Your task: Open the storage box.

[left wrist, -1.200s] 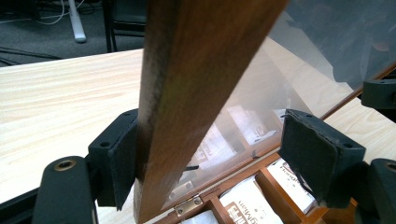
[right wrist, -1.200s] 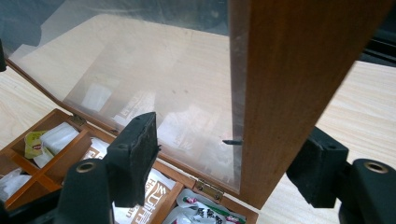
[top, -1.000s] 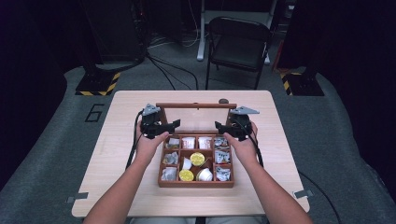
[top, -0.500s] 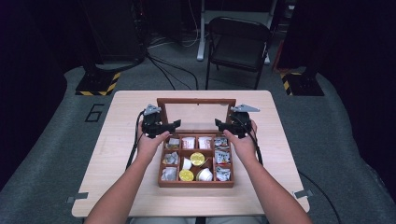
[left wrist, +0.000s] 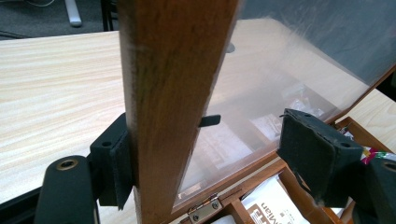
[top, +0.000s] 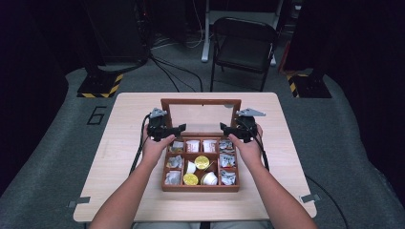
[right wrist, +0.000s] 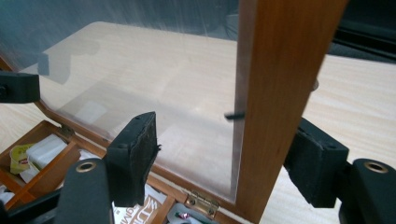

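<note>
A wooden box [top: 200, 187] with several compartments of sachets and yellow-lidded cups [top: 201, 162] sits mid-table. Its glass-paned lid [top: 200, 102] stands raised on hinges at the far side. My left gripper [top: 168, 130] is open astride the lid's left rail [left wrist: 168, 93]; its outer pad [left wrist: 119, 161] touches the wood and the other jaw stands well off the glass. My right gripper [top: 235, 130] is open astride the right rail [right wrist: 275, 93], the inner pad [right wrist: 137, 149] clear of the pane. Brass hinges [left wrist: 205, 210] show below.
The light wooden table [top: 119, 129] has bare room to the left, right and behind the box. A folding chair [top: 243, 43] stands beyond the far edge, with cables on the grey floor [top: 167, 71].
The lid has swung a little higher toward upright, and both grippers rose slightly with its side rails. The box stays put.
</note>
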`<state>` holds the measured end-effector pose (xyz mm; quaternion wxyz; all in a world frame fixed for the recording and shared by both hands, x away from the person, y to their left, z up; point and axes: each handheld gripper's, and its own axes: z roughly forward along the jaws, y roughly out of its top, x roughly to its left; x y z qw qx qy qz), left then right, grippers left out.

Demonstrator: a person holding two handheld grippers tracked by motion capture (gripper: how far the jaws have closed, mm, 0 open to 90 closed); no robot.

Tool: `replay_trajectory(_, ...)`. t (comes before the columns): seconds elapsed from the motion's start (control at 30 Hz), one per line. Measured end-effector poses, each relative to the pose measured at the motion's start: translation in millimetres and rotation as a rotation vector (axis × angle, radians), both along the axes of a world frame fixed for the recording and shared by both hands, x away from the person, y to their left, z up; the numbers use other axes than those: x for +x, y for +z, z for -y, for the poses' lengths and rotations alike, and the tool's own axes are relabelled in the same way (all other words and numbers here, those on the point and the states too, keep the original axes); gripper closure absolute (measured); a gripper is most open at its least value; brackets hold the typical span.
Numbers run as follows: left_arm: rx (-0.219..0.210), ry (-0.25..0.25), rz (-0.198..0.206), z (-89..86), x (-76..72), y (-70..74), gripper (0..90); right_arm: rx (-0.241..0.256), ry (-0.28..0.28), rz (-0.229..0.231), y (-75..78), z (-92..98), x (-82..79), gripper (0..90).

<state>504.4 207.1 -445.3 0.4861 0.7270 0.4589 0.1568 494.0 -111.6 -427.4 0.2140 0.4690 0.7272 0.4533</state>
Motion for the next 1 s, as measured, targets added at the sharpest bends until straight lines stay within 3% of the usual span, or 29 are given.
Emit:
replay_trajectory(0.17,0.005,-0.005,-0.004,0.2,0.9,-2.7,24.3,0.031,-0.02,-0.043,-12.7,1.7,-0.7,30.4)
replay_trajectory(0.23,0.011,-0.005,-0.005,0.6,1.3,-4.3,24.3,0.011,-0.023,-0.048,-17.7,0.9,-1.3,30.5)
replay_trajectory(0.5,0.006,0.01,-0.006,1.5,2.2,-5.8,24.4,-0.012,-0.009,-0.033,-23.2,1.0,1.7,31.8)
replay_trajectory(0.73,0.024,-0.004,-0.032,1.5,4.3,-12.0,24.7,0.004,0.012,-0.051,-27.1,2.3,6.6,31.8)
replay_trajectory(0.83,-0.005,0.007,-0.011,0.1,3.0,-16.2,25.6,-0.001,0.008,-0.05,-28.5,1.1,7.6,31.8)
replay_trajectory(0.9,-0.025,0.008,-0.041,-1.2,3.9,-20.7,26.4,-0.005,0.005,-0.05,-28.9,0.2,7.7,31.8)
replay_trajectory(1.0,0.023,0.008,-0.034,1.6,3.7,-21.4,26.8,-0.012,-0.001,-0.049,-29.1,-1.2,8.0,31.8)
